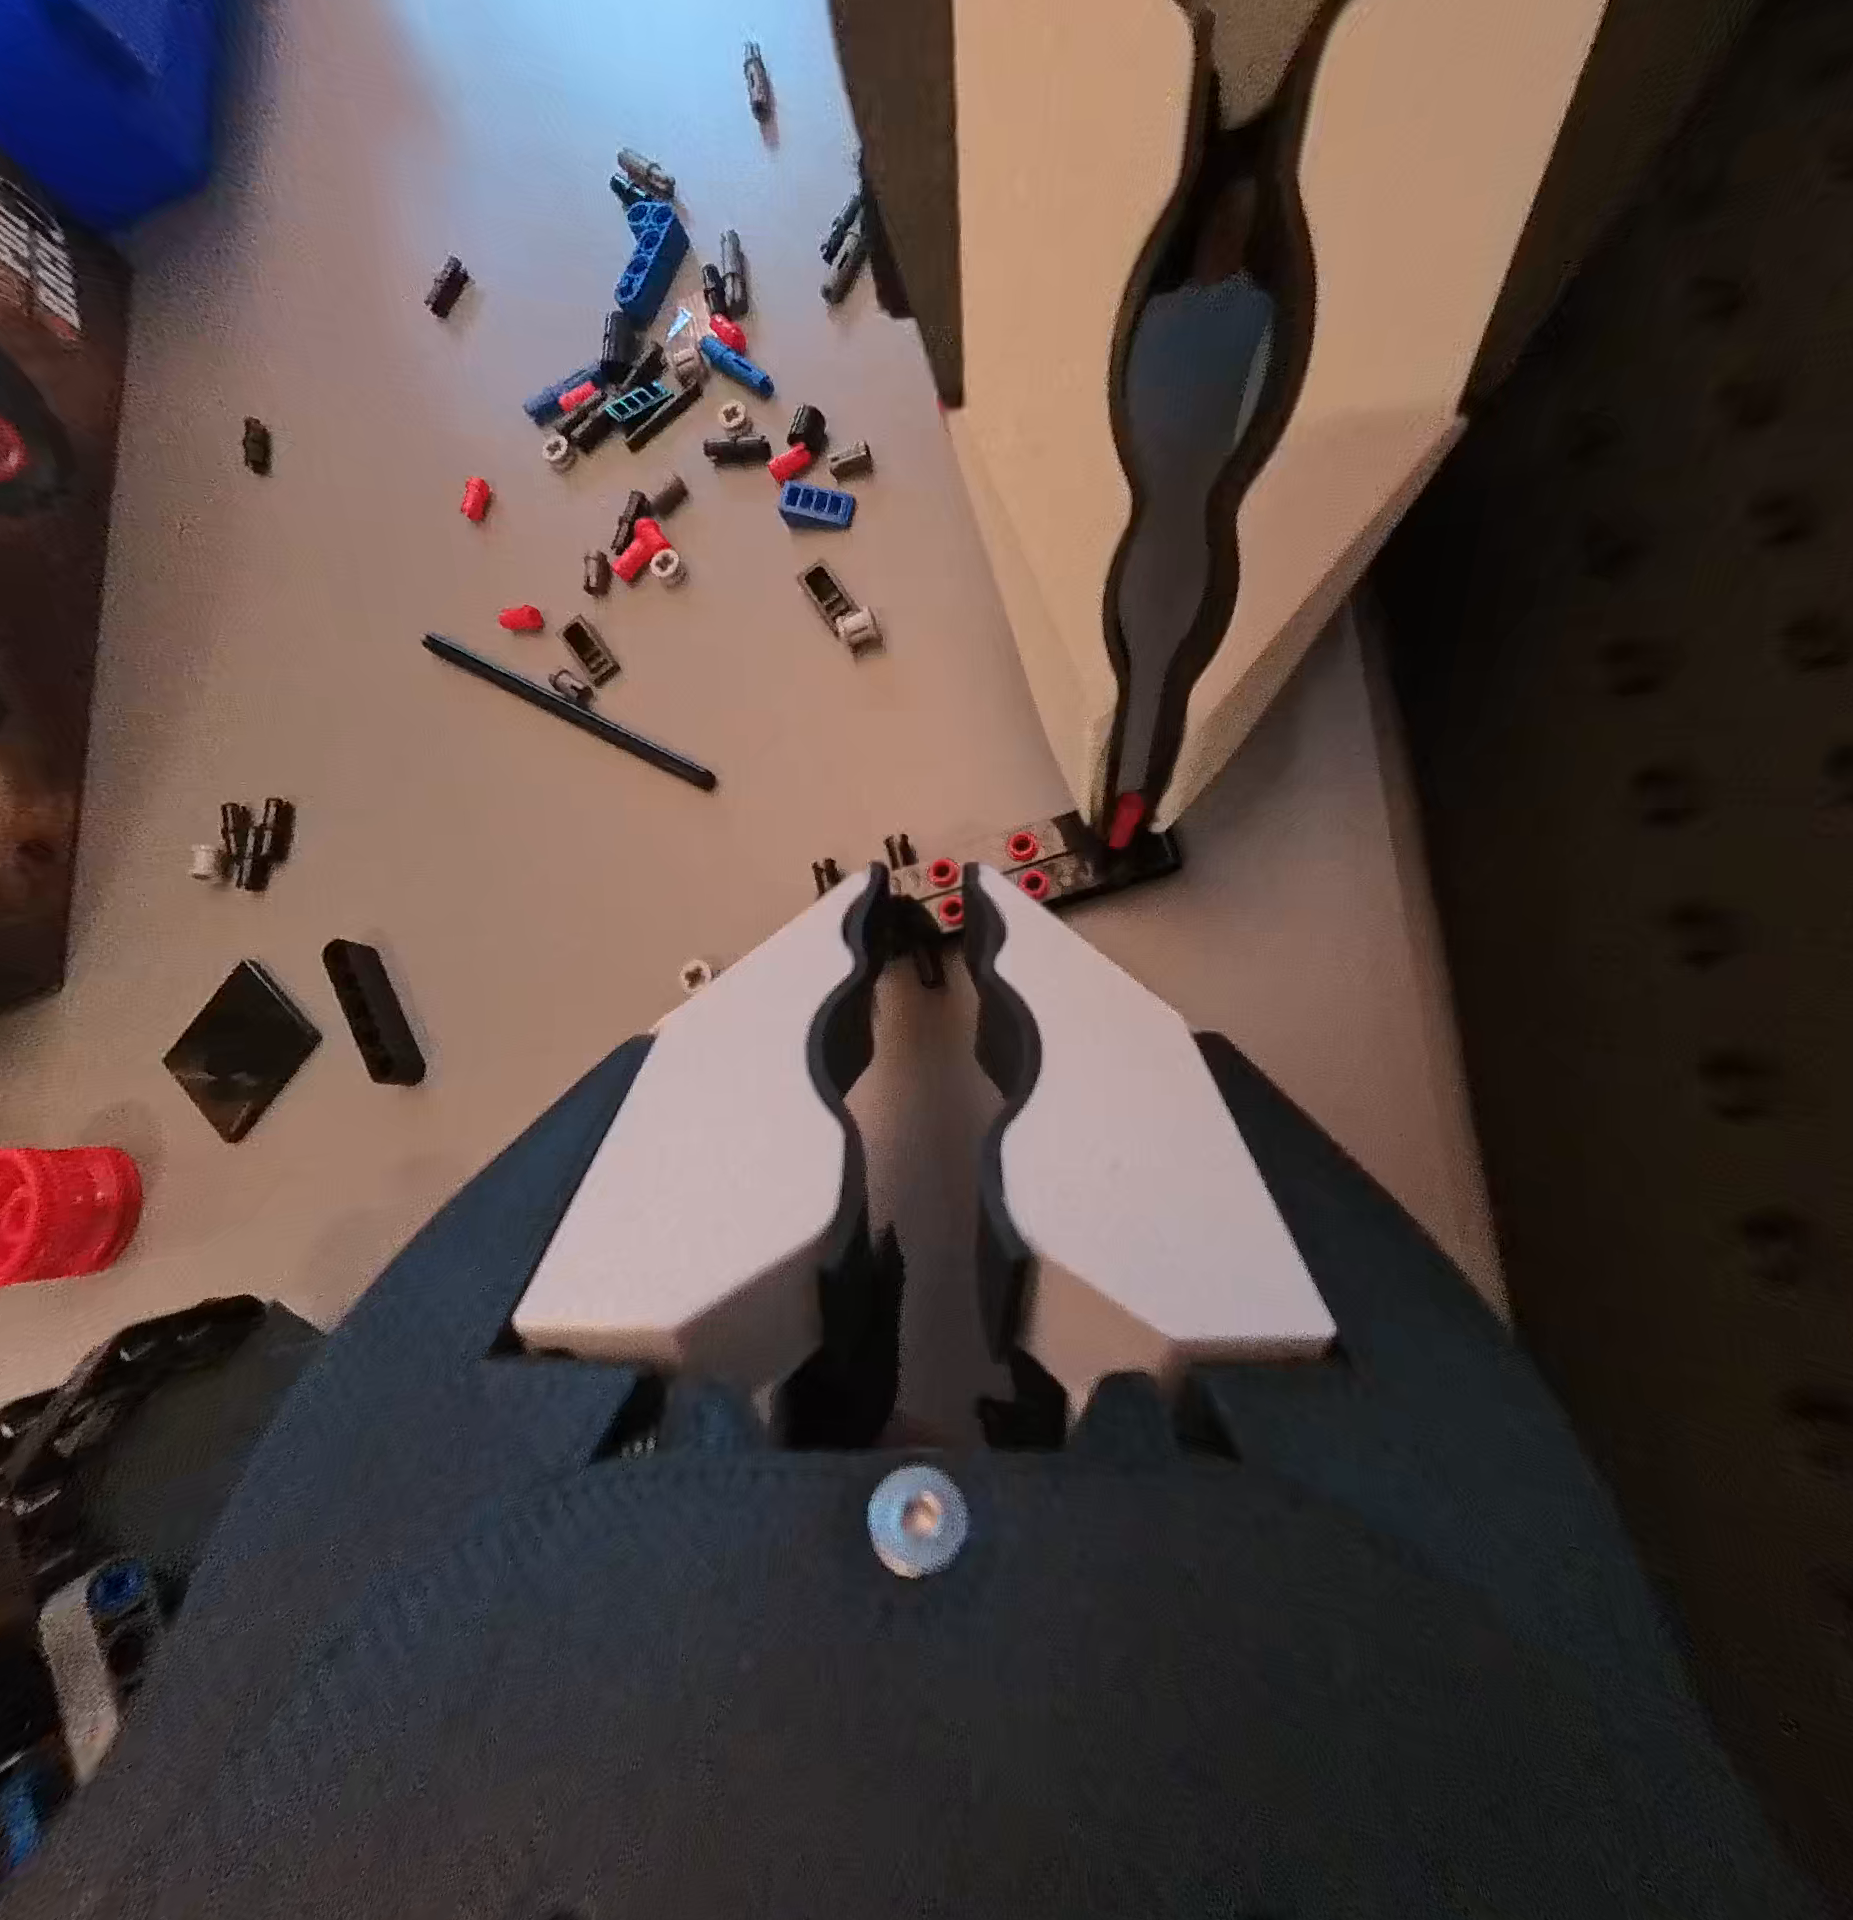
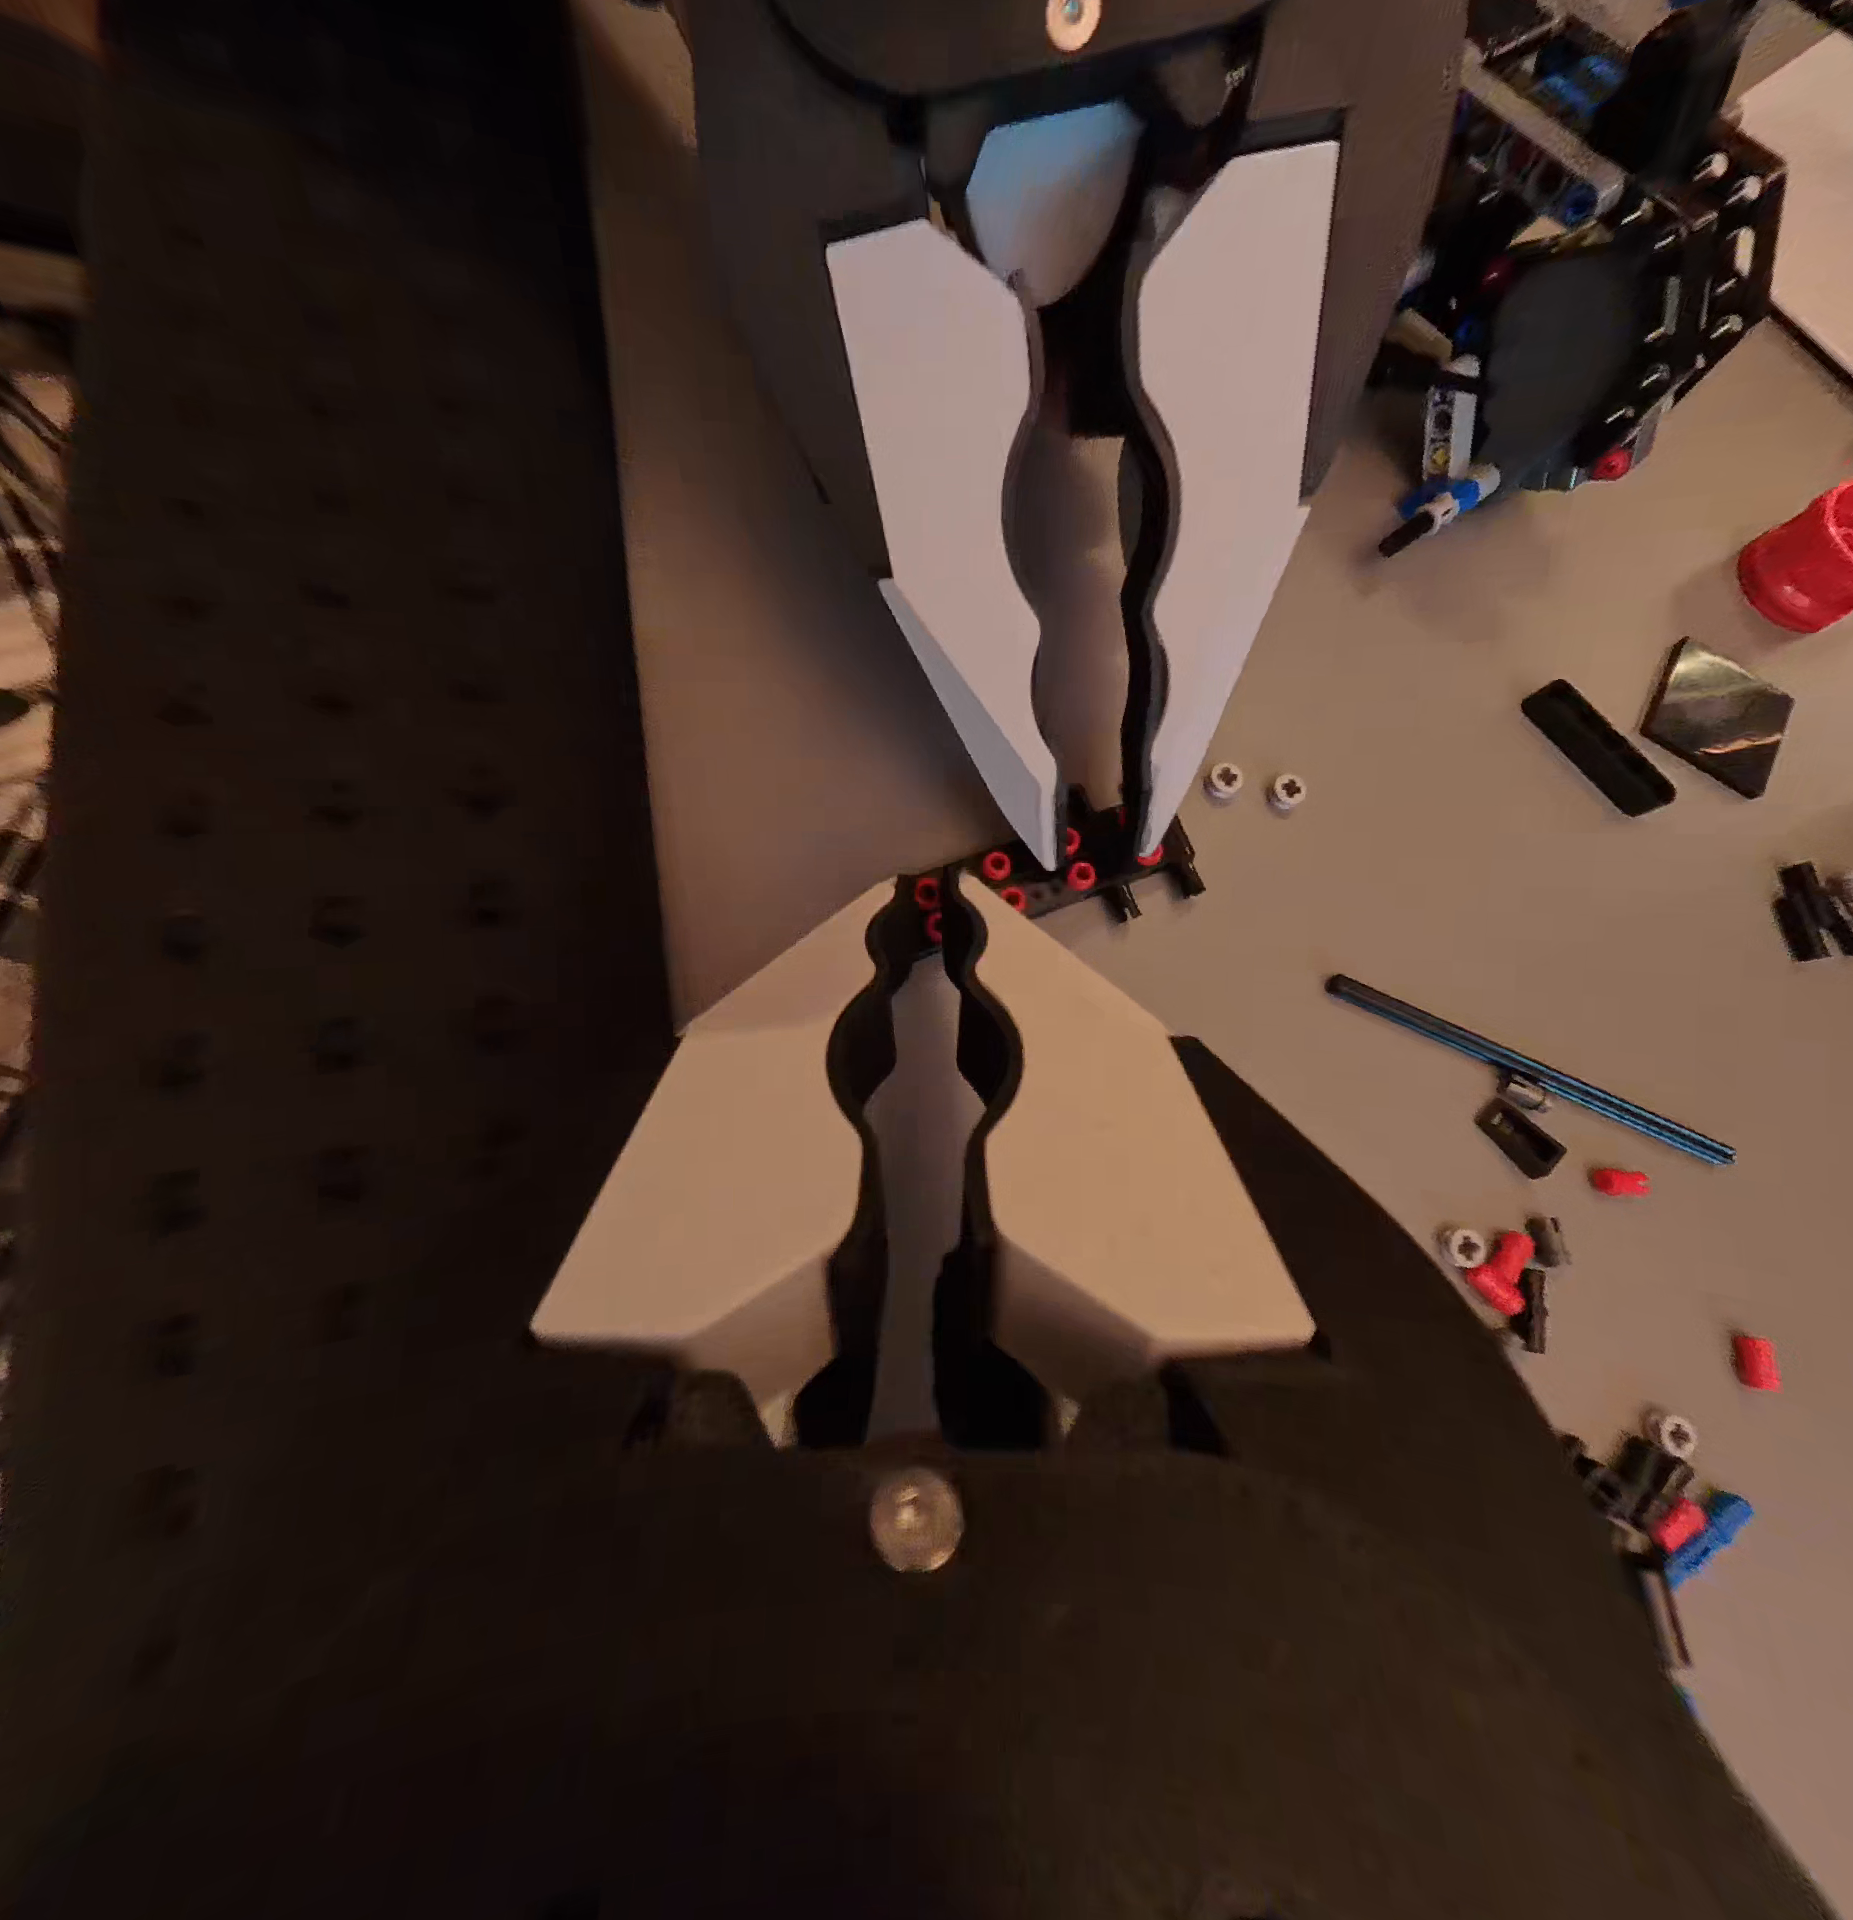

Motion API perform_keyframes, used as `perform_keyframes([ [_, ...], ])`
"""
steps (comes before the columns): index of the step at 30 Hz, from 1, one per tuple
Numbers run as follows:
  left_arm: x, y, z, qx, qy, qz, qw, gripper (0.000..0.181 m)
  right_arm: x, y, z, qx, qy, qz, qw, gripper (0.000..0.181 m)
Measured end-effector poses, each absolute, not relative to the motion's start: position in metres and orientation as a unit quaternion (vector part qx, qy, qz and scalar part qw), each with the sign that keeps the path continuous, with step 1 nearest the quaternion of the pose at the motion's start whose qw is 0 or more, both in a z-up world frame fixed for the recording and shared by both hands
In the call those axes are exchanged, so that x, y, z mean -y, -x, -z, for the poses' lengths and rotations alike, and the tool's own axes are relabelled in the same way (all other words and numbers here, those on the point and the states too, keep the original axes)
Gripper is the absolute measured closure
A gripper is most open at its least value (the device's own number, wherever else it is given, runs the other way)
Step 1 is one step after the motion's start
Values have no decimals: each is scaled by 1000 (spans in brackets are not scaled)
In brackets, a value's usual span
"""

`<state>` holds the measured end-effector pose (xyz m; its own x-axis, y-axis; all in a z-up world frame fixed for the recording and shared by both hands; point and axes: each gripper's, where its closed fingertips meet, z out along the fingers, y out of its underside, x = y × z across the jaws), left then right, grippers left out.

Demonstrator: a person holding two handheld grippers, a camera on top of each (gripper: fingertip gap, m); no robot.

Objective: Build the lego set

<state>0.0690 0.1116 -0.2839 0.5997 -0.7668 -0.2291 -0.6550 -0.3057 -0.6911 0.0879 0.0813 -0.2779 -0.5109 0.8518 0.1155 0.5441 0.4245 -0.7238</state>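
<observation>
Black beam assembly (image 1: pixel 1015 868) at the surface's edge, left tongs (image 1: pixel 927 883) closed on one end, right tongs (image 1: pixel 1128 821) pinching a red pin (image 1: pixel 1124 816): skewed push could tip it over.

In the left wrist view, the beige table top (image 1: pixel 402 748) has open room in the centre-left of the frame, between the long thin black axle rod (image 1: pixel 569 712) and the flat black square tile (image 1: pixel 241 1049) lower left. The upper centre is crowded with a scatter of small black, blue and red lego pieces (image 1: pixel 673 374), which blocks a low pass there. The red ribbed wheel hub (image 1: pixel 49 1216) stands at the left edge. In the right wrist view, the black beam assembly with red pins (image 2: pixel 1057 878) lies at the table edge in the centre; both grippers meet over it, so no room is left there. The big black lego frame model (image 2: pixel 1628 312) closes the upper right.
</observation>
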Motion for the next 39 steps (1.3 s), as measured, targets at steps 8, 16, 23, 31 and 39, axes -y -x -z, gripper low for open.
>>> perform_keyframes([
  [8, -113, -72, 286, -437, 805, 80, 393, 181, -85, -87, 283, 828, 418, -282, 245, 178],
  [16, -113, -74, 287, -431, 807, 85, 394, 181, -83, -87, 284, 857, 385, -253, 230, 179],
  [23, -114, -74, 287, -427, 807, 91, 397, 181, -81, -89, 284, 860, 375, -259, 227, 178],
  [31, -113, -74, 286, -426, 808, 91, 398, 181, -81, -89, 286, 864, 383, -256, 206, 178],
  [39, -113, -76, 286, -425, 807, 100, 398, 181, -82, -93, 287, 886, 377, -232, 135, 179],
])
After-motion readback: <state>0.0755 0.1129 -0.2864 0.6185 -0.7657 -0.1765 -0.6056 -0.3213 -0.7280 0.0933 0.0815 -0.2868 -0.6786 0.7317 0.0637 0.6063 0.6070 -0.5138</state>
